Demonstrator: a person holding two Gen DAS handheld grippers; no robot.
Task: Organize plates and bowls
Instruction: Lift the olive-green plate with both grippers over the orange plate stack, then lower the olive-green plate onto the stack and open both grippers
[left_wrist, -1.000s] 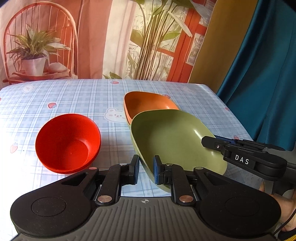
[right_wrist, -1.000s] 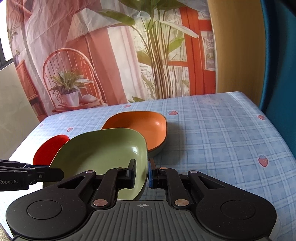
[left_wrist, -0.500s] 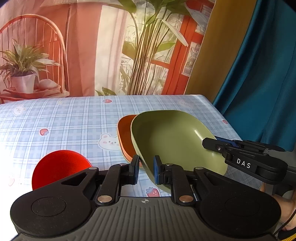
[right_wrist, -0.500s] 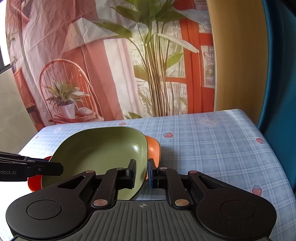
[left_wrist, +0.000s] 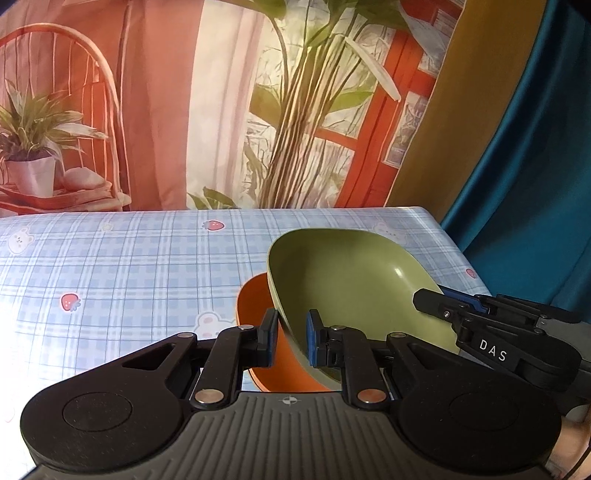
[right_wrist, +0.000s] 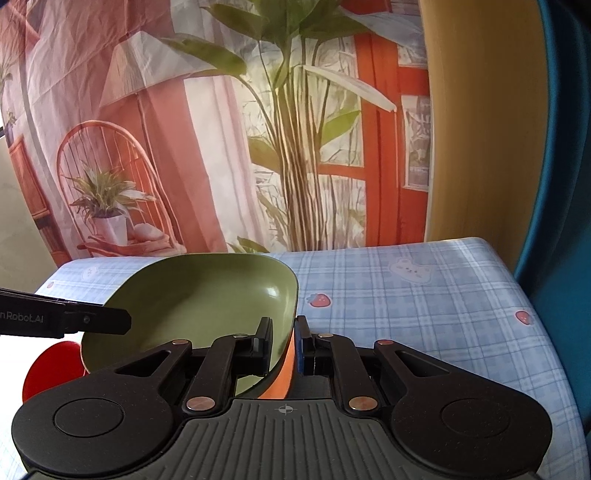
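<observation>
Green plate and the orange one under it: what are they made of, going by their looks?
Green plate: likely matte plastic or melamine; uniform colour, thin rim, one soft highlight. Orange plate: same smooth look, probably the same material. Ceramic can't be ruled out.

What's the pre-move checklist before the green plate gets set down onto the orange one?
1. Left gripper clamped on the green plate rim: ok.
2. Right gripper clamped on the opposite rim: ok.
3. Orange plate directly under the green plate: ok, it shows just below in both wrist views.
4. Green plate level for nesting: cannot tell, the fisheye distorts its tilt.
5. Red bowl clear of the drop spot: ok, it sits off to the left side.
6. Gap between the two plates: cannot tell, the green plate hides most of the orange one.
</observation>
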